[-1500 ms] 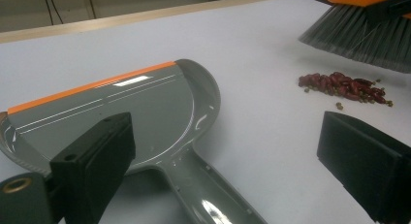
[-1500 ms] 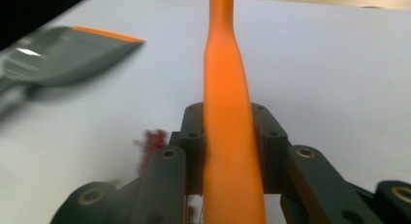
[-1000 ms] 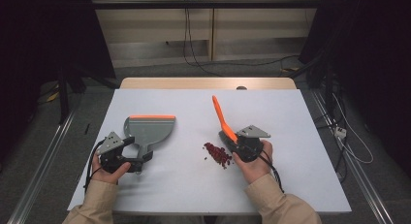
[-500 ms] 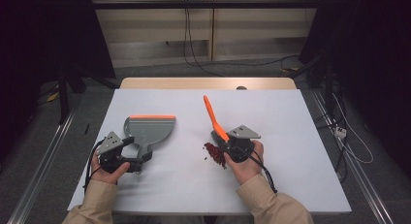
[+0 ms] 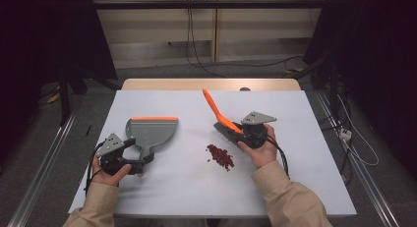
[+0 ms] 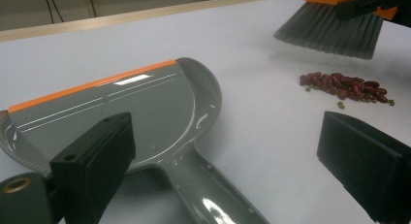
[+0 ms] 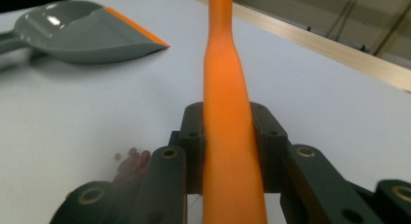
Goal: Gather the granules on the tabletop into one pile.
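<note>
Brush raised beside the beans

The right gripper (image 5: 239, 132) clamped the brush (image 5: 223, 121); the left gripper (image 6: 232, 168), jaws apart, straddled the dustpan (image 5: 151, 131) handle. Beans (image 5: 221, 156) lay mid-desk; unheld, the pan could slide during sweeping.

1. The dustpan (image 6: 135, 107) was glossy grey plastic with an orange lip.
2. The brush (image 5: 222, 120) had a smooth matt orange plastic handle and grey bristles.
3. The table (image 5: 305, 178) was matt white, wood-edged at the far side.
4. The tongs' pads (image 6: 97, 156) looked matt black.
</note>
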